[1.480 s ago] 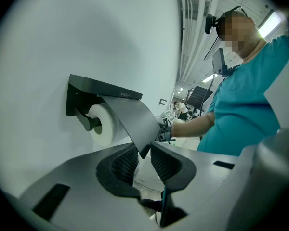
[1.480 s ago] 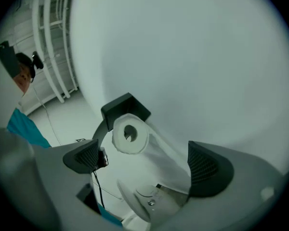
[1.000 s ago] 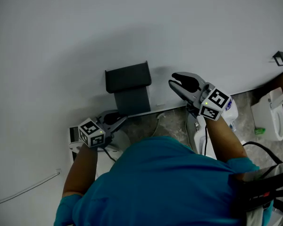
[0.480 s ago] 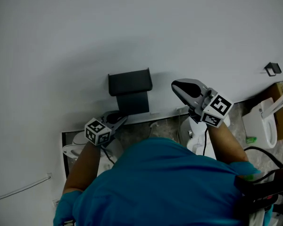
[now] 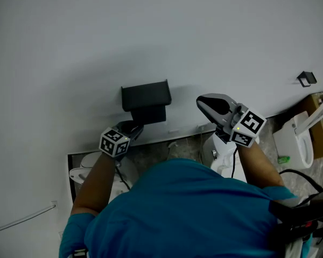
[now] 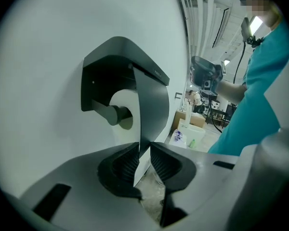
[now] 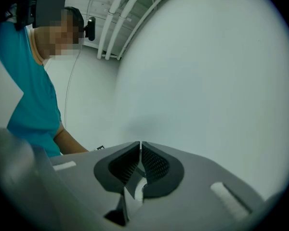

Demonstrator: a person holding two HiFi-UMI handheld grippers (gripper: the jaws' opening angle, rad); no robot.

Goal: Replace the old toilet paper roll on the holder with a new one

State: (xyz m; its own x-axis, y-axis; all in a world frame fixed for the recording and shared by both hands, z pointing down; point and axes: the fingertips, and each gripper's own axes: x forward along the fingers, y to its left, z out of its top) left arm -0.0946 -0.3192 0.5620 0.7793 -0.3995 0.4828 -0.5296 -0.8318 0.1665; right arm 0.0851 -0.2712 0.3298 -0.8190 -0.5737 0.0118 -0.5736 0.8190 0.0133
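Note:
A black toilet paper holder (image 5: pixel 145 95) hangs on the white wall. In the left gripper view its curved cover (image 6: pixel 151 97) hangs in front of a white roll (image 6: pixel 121 99) on a dark spindle (image 6: pixel 116 114). My left gripper (image 5: pixel 133 127) is just under the holder. The cover's lower edge sits in the narrow gap of the left gripper (image 6: pixel 143 150), and I see no pad pressing on it. My right gripper (image 5: pixel 201 100) is held level to the right of the holder, shut and empty. In its own view the right gripper (image 7: pixel 140 146) faces bare wall.
A white toilet (image 5: pixel 296 138) and a cardboard box (image 5: pixel 320 117) stand on the floor at the right. A small black hook (image 5: pixel 307 78) is on the wall above them. White objects (image 5: pixel 83 173) lie on the floor at the left, and a white bottle (image 5: pixel 218 155) sits below my right hand.
My left gripper has moved in from below the holder until the cover's lower edge is between its jaws. The right gripper's jaws have closed from open to shut, staying in place.

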